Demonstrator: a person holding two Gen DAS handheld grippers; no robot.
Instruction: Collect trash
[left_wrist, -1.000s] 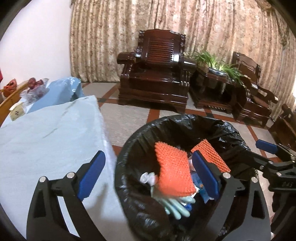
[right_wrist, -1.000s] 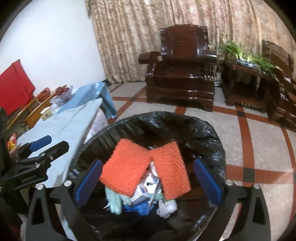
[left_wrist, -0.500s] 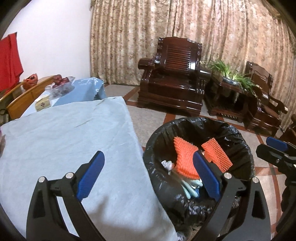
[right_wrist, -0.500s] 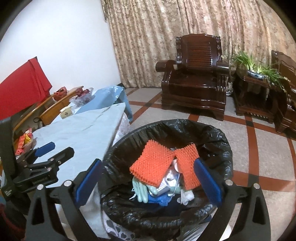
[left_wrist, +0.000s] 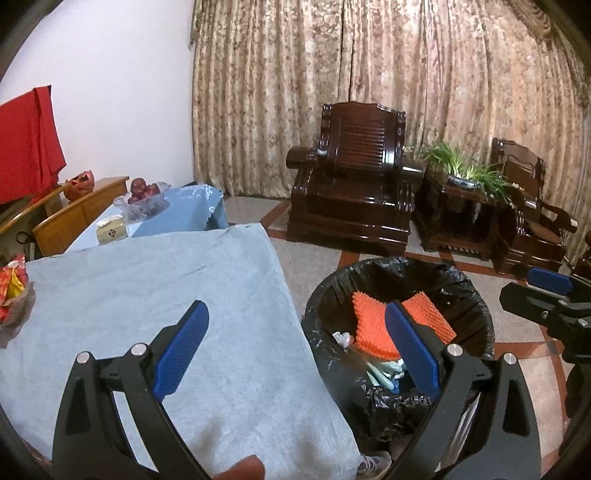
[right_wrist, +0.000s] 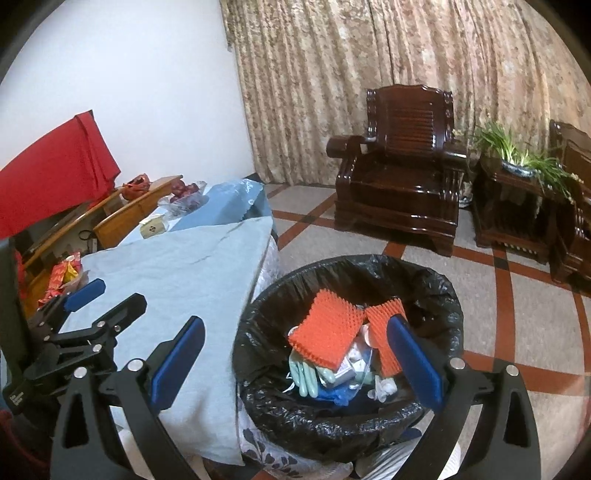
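Observation:
A bin with a black liner (left_wrist: 476, 317) (right_wrist: 255, 343) stands on the floor beside the table. It holds two orange foam nets (left_wrist: 369, 328) (right_wrist: 325, 339), pale green gloves (right_wrist: 306, 376) and other scraps. My left gripper (left_wrist: 295, 354) is open and empty, over the table's right edge and the bin's left rim. My right gripper (right_wrist: 295, 362) is open and empty above the bin. Red snack wrappers (left_wrist: 11, 284) (right_wrist: 62, 273) lie at the table's left edge.
The table has a light blue cloth (left_wrist: 166, 295) (right_wrist: 184, 273). A second blue-covered table (left_wrist: 184, 210) with a bag of fruit (left_wrist: 144, 192) and a small box (left_wrist: 110, 230) stands behind. Dark wooden armchairs (left_wrist: 354, 177) (right_wrist: 402, 173) and a plant (left_wrist: 465, 170) stand by the curtain.
Both grippers have pulled up and back from the bin, which now looks smaller and lower. The left gripper has shifted left over the table. Both stayed open and empty.

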